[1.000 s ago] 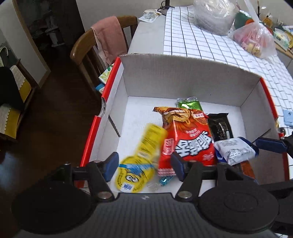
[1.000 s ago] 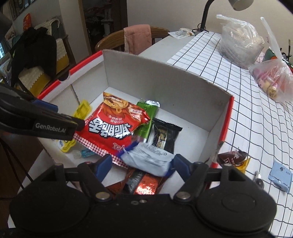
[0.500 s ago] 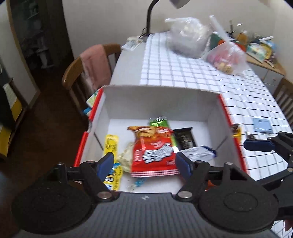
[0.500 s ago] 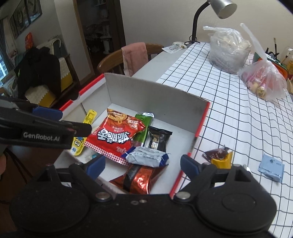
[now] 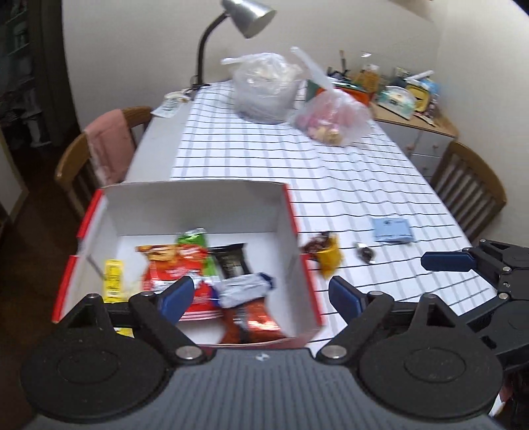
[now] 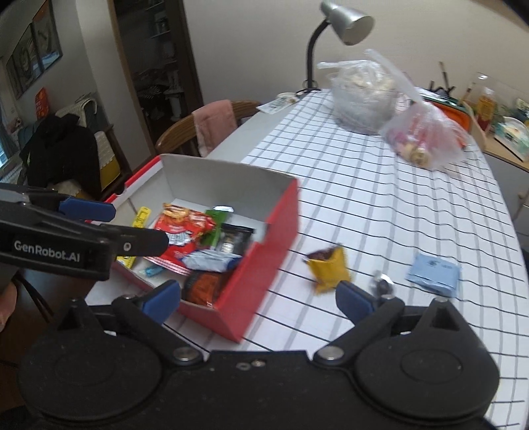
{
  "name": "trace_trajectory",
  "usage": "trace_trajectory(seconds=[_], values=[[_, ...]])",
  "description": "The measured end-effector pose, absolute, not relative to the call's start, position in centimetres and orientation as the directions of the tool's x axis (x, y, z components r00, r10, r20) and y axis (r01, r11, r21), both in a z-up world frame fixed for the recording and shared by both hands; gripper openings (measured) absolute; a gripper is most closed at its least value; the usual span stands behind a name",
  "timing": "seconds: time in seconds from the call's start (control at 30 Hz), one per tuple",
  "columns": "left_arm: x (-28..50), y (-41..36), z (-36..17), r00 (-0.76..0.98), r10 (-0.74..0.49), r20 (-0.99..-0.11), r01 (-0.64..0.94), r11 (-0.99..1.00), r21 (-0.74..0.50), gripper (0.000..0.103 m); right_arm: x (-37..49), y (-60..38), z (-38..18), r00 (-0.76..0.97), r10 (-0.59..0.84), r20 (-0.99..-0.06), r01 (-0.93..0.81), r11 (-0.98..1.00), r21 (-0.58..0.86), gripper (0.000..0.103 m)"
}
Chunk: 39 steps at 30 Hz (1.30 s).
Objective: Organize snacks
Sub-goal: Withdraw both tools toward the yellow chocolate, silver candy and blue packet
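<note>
A red cardboard box (image 5: 291, 211) (image 6: 261, 261) with a white inside stands at the table's near left corner and holds several snack packets, among them a red bag (image 5: 168, 268) (image 6: 180, 225) and a white-blue packet (image 5: 243, 286) (image 6: 208, 261). On the checked cloth to its right lie a yellow-brown packet (image 5: 325, 253) (image 6: 327, 264), a small wrapped candy (image 5: 365, 253) (image 6: 382, 284) and a light blue packet (image 5: 391, 230) (image 6: 434, 273). My left gripper (image 5: 261, 296) is open and empty above the box's near edge. My right gripper (image 6: 259, 299) is open and empty, above the box's near right corner.
Two clear plastic bags (image 5: 264, 87) (image 5: 334, 117) and a desk lamp (image 5: 243, 20) stand at the table's far end. A wooden chair with a pink towel (image 5: 107, 145) is at the left, another chair (image 5: 469, 192) at the right. A cluttered sideboard (image 5: 406, 106) is behind.
Both grippers have pulled back and up from the box and swung right. The white-blue packet and the yellow packet now lie in the box. The loose packets on the cloth have come into view.
</note>
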<state>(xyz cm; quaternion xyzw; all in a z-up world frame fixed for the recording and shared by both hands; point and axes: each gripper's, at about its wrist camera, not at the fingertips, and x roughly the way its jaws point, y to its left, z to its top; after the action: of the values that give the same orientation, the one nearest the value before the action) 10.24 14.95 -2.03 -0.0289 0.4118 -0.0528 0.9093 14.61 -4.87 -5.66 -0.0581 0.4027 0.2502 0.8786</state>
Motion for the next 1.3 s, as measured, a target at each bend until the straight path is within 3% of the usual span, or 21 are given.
trace_trajectory(seconds=[0.17,0.43,0.7,1.3], values=[[10.6,11.0,-2.3,0.644,-0.164,-0.748,0.095,0.986,-0.135,0.099,14.6,-9.1,-5.7,0.557,0.36,-0.748,-0.481,0.875,0.063,0.101],[12.2,4.0,-3.8,0.62,-0.167,-0.767,0.07,0.985,-0.159,0.099,16.7,-16.5,-6.7,0.549,0.315,-0.774,-0.472,0.881,0.025,0.101],[15.2,-0.6,-6.1,0.584,-0.095,-0.806,-0.026,0.99,-0.136,0.099,20.0,-21.0,-7.8,0.512,0.332,-0.792,-0.543,0.84,0.001,0.101],[23.6,-4.5,-10.9,0.472,0.026,-0.881,-0.243,0.965,-0.102,0.099,30.0,-21.8,-12.7,0.446,0.305,-0.842,-0.701,0.703,-0.116,0.101]])
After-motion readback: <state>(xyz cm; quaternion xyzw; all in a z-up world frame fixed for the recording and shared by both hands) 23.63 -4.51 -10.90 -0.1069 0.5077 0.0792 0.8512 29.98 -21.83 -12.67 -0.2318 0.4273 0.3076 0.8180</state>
